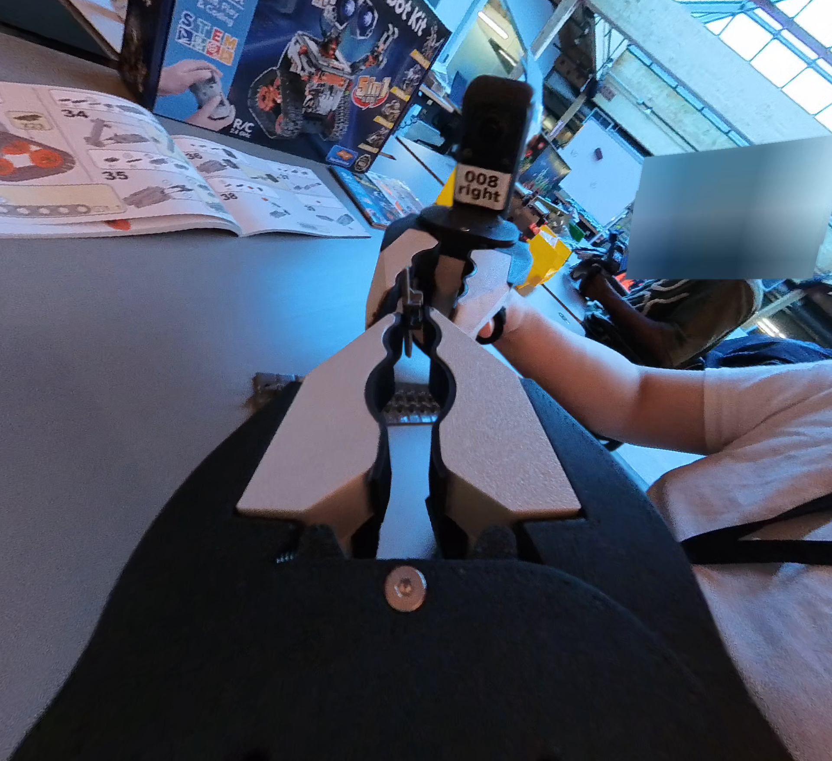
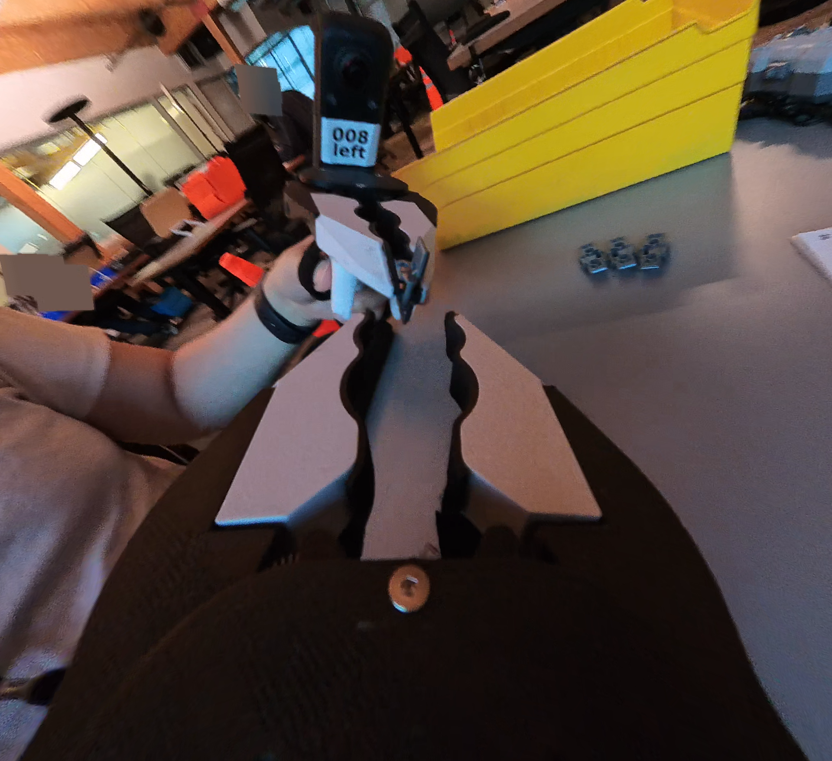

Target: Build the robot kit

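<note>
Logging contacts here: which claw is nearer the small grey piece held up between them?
Left. The left claw is shut on the small grey piece, gripping it at its tips. The right claw faces it, open, with its tips just short of the piece.

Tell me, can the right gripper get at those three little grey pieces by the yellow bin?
Probably yes. The right gripper is open, and bare table lies between it and the three grey pieces. The left gripper, shut on a small grey part, sits aside.
</note>
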